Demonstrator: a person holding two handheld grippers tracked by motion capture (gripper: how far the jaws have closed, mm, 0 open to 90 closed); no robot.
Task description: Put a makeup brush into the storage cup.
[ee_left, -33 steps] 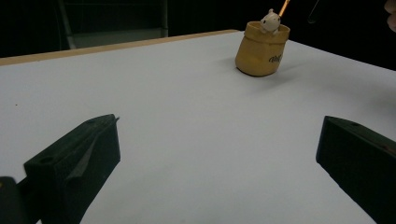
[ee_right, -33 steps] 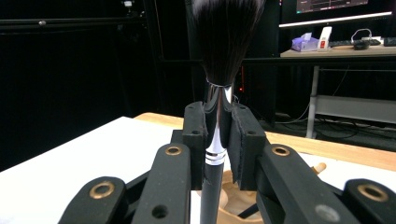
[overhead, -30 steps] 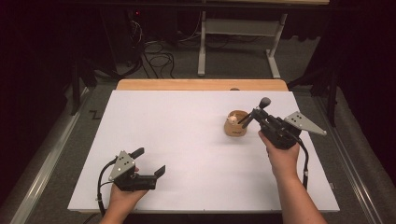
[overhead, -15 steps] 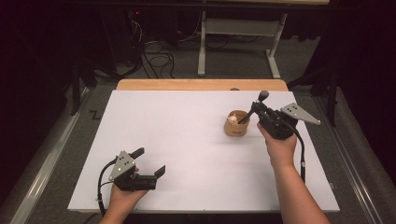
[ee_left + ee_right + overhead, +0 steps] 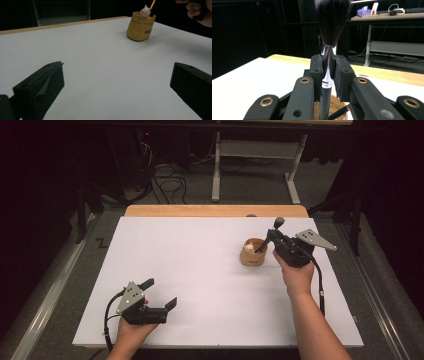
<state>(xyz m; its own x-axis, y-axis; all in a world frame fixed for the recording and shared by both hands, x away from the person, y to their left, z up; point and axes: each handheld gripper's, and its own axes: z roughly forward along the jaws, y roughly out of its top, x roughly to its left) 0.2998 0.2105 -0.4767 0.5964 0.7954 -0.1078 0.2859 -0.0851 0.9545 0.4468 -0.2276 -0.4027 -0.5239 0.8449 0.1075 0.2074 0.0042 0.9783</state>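
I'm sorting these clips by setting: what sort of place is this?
Probably a lab or recording workspace, not a home: a bare white table in a dark room, loose cables on the floor behind it, and a desk with a tissue box farther back.

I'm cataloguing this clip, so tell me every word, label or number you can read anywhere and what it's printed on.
Nothing can be read for certain.
Dark lettering on the front of the tan holder: too small and blurred to read.
Black zigzag mark on the floor left of the table: a mark, not legible text.
Box and white bottle on the far desk: any print is too small to read.
Brush in the right claw: no print visible.
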